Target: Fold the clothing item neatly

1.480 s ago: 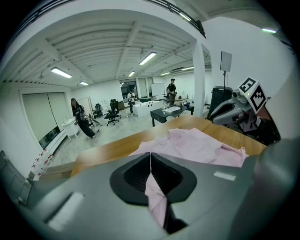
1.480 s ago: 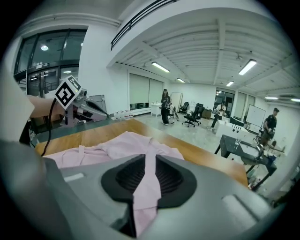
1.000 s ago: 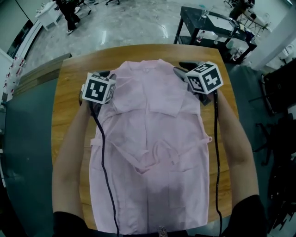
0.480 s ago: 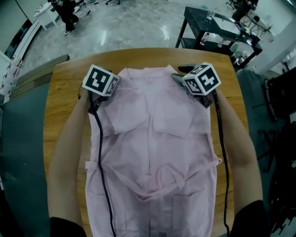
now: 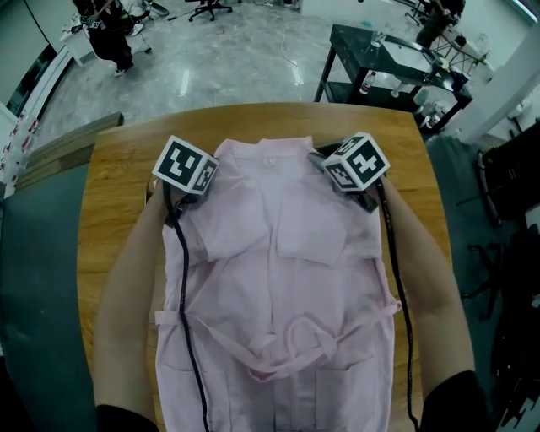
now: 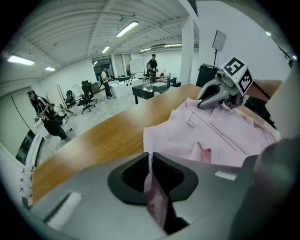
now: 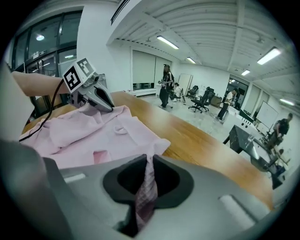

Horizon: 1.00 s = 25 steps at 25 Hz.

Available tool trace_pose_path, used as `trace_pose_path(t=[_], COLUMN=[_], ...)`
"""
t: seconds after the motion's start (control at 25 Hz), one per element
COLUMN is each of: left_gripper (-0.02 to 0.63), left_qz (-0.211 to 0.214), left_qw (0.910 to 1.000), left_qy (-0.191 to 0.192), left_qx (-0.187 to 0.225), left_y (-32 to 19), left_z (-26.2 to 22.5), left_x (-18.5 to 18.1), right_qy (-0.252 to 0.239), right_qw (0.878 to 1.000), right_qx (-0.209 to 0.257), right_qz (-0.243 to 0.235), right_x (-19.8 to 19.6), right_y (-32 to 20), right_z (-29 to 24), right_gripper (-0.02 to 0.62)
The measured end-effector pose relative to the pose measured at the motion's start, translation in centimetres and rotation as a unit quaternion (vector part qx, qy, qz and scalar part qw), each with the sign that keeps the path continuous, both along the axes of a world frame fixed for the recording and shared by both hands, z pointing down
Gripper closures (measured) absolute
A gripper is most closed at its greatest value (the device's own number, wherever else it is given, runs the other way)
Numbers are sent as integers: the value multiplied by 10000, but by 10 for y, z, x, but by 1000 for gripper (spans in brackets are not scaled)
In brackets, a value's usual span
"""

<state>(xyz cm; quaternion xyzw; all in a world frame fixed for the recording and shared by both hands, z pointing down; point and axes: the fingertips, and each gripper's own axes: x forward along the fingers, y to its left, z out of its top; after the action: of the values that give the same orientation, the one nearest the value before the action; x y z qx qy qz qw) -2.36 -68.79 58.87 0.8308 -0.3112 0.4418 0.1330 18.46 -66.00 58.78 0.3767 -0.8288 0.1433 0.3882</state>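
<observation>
A pale pink garment (image 5: 278, 278) with a tied belt (image 5: 291, 342) lies flat on the round wooden table (image 5: 114, 253), collar at the far side. My left gripper (image 5: 202, 162) sits at its far left shoulder and my right gripper (image 5: 331, 157) at its far right shoulder. In the left gripper view the jaws (image 6: 150, 159) have just been closing and pinch a fold of pink cloth (image 6: 154, 197). The right gripper view shows the same: the jaws (image 7: 149, 161) have just closed on a strip of the cloth (image 7: 146, 192). Each gripper sees the other across the collar.
A black metal cart (image 5: 396, 51) stands beyond the table at the far right. Office chairs (image 5: 207, 8) and people (image 5: 110, 38) are further back on the grey floor. Black cables (image 5: 181, 278) run from both grippers over the garment towards me.
Both grippers have come down onto the garment's shoulder corners. The far edge of the cloth is now taken between their jaws.
</observation>
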Motion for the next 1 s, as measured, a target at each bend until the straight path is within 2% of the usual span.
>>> trace_pose_path(t=[0.08, 0.48, 0.68, 1.0], left_gripper=[571, 572, 572, 572], left_qz=[-55, -268, -201, -112], left_qw=[9997, 9930, 9865, 9814], left_qy=[-92, 60, 162, 351], left_qx=[239, 1148, 1620, 1884], left_y=[-2, 22, 67, 175], left_z=[-8, -86, -141, -195], left_x=[-4, -19, -26, -45], right_qy=[33, 3, -117, -341], right_qw=[9999, 9934, 9856, 9766], right_qx=[141, 1139, 1686, 2111], right_qz=[7, 98, 16, -248], right_x=[3, 0, -12, -33], right_y=[1, 23, 63, 169], right_z=[-7, -92, -153, -219], right_gripper=[561, 561, 561, 561])
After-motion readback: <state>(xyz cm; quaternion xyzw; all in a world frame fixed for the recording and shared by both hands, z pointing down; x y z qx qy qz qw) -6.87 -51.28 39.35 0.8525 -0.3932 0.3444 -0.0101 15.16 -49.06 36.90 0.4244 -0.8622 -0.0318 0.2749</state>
